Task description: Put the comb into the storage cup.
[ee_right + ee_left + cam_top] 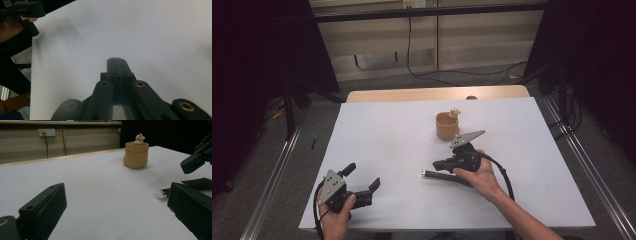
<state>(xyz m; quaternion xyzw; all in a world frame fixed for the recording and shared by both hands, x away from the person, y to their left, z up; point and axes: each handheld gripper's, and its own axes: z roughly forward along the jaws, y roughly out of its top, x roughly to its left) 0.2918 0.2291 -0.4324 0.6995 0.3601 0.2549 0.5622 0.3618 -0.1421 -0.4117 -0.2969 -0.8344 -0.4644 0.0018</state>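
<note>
Chrome-tipped dark tool (443, 175) lies flat on the white table (387, 145), long axis left-right, just under the right gripper (438, 164), whose jaws are fully closed on nothing. Left gripper (364, 181) sits well apart to the left, jaws wide. Right hand is nearer; tan pouch (447, 126) sits just beyond.

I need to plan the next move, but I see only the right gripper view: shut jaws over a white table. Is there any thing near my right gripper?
Observer: Yes. A dark bar with a shiny tip lies on the table, close by the right gripper.
Operator: Is there something farther away?
Observer: A tan pot stands beyond it, with a small figure inside.
Operator: And the left gripper?
Observer: Its jaws are open, with nothing between them.
</note>
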